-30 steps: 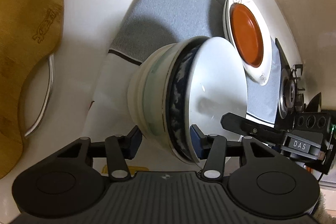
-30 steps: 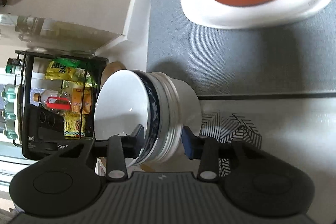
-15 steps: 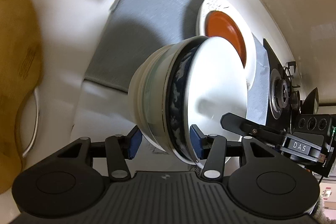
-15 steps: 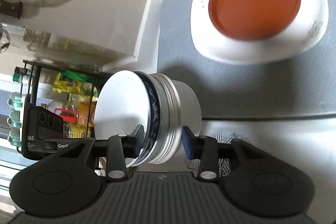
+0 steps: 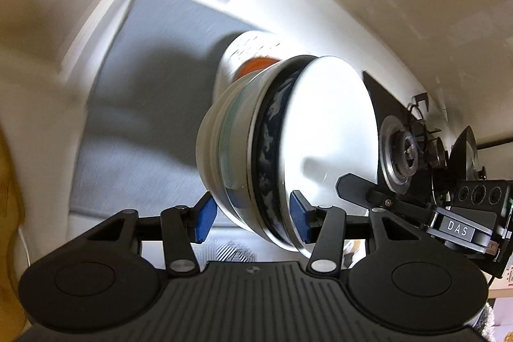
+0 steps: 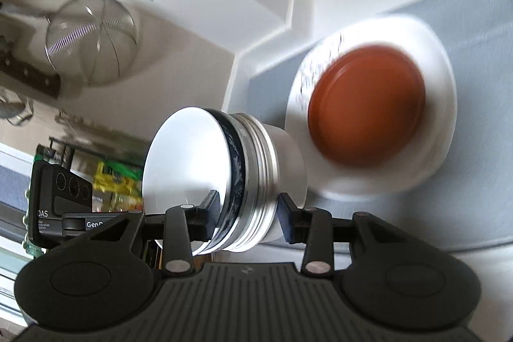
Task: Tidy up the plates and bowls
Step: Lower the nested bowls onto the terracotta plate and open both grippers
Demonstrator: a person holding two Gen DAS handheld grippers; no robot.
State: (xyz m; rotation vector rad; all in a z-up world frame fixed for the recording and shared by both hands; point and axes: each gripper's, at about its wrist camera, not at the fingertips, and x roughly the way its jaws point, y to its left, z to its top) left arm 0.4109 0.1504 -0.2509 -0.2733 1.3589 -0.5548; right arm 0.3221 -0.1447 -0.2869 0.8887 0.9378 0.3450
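Observation:
A stack of nested bowls (image 5: 288, 146), white with one dark blue patterned bowl, is held between both grippers and lifted off the counter. My left gripper (image 5: 253, 215) is shut on its rims from one side. My right gripper (image 6: 248, 212) is shut on the same stack (image 6: 224, 181) from the opposite side. Beyond it, an orange plate (image 6: 365, 104) lies on a white plate (image 6: 439, 85) on the grey mat (image 5: 154, 66). In the left wrist view the orange plate (image 5: 256, 64) shows only as a sliver behind the stack.
A gas stove burner (image 5: 404, 149) is at the right in the left wrist view. A wire strainer (image 6: 89, 40) hangs on the wall, and a rack with packets (image 6: 112, 178) stands behind the stack. White counter (image 6: 449, 249) borders the mat.
Both grippers have carried the bowl stack up and toward the plates. The plates now appear closer in the right wrist view. The cutting board has left the left wrist view.

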